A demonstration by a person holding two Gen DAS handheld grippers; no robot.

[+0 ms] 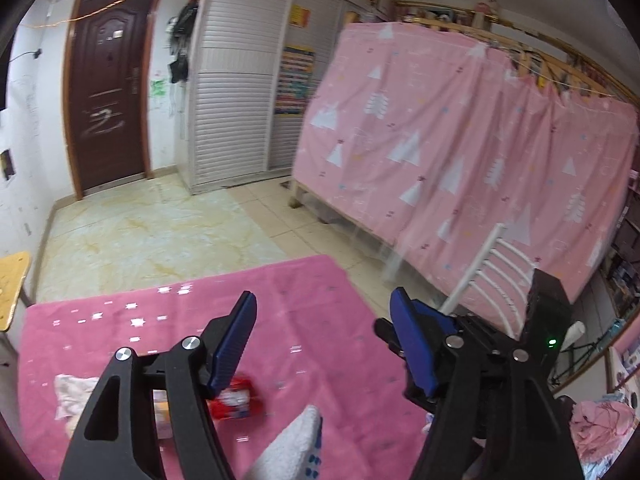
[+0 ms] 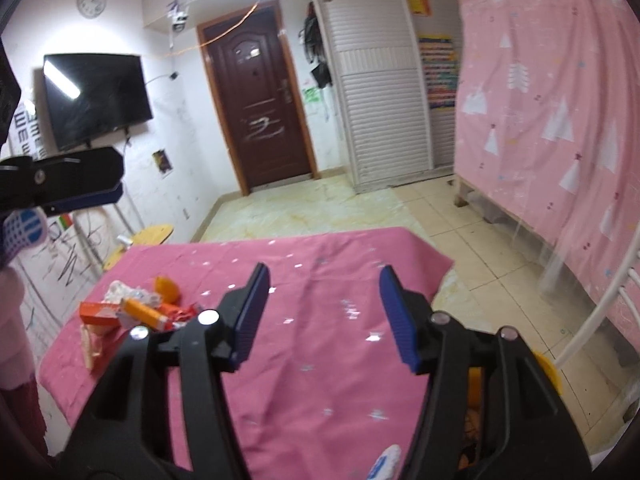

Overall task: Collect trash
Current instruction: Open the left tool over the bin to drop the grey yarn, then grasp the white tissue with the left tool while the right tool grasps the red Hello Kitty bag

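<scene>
Step in hand: approach, nothing picked yet. Left gripper (image 1: 324, 320) jaws spread wide, empty, held above the pink tablecloth (image 1: 312, 304). Right gripper (image 2: 324, 292) also wide, empty, over the bare mid part of the cloth.

Trash sits in a loose pile (image 2: 132, 308) on the far-left part of the table in right wrist view: orange box (image 2: 98, 312), orange tube-like pack (image 2: 144, 312), crumpled white wrapper (image 2: 120, 290), orange lump (image 2: 166, 288). Left wrist view shows a red packet (image 1: 238, 400) just under/behind its left finger, plus pale crumpled paper (image 1: 74, 394) near the cloth's left edge.

No bin clearly seen; a yellow-rimmed thing (image 2: 548, 372) low right behind the right gripper could be one, can't tell.

Next move, my guess: left gripper is closest to the red packet, so it needs to tip down, straddle the packet, then close. Packet is thin and flat on cloth, so it'll prob need a low pinch w/o snagging fabric.
</scene>
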